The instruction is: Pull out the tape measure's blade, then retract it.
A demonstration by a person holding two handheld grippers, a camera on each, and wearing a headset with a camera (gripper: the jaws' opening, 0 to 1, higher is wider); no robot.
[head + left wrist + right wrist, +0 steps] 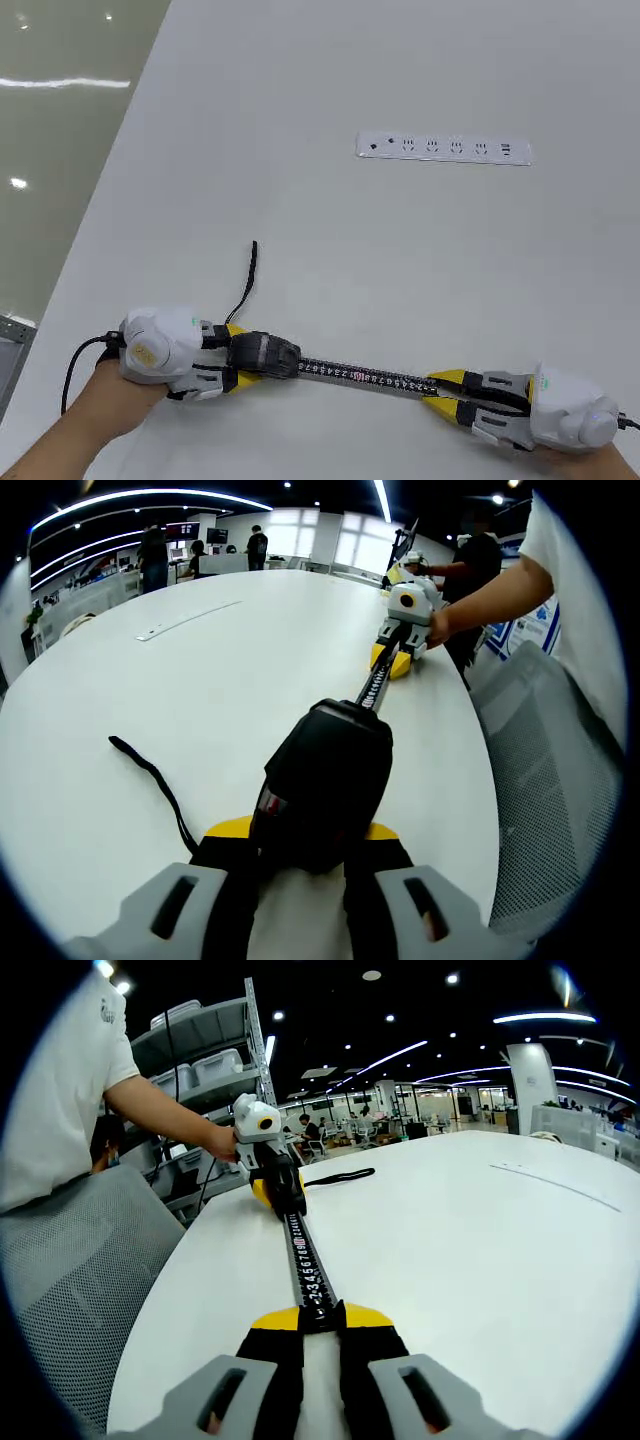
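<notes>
Nearest the person, at the front edge of the white table [350, 250], the tape measure case [265, 355] sits clamped in the left gripper [245, 362]. The gripper's yellow-tipped jaws are closed against the two sides of the case. In the left gripper view the case's black, rounded shell bulges out ahead of the jaws. From the case the blade [365, 377] runs straight out to the right, a narrow dark strip printed with white and red numbers. Whether it rests on the table or hangs just above it cannot be told. Its far end is pinched in the right gripper [445, 392], whose jaws are drawn nearly together on the strip. The blade's end hook is hidden between those jaws, and the left jaws cover the underside of the case. In the right gripper view the numbers read clearly near the jaws and blur towards the case. Just behind the case a thin black wrist strap [248, 275] lies slack on the table, curving away from it. Well beyond the case and off to its right, a flat white power strip [443, 148] lies on the smooth, matte top. A grey mesh chair back [540, 780] stands on the person's side of the case.
</notes>
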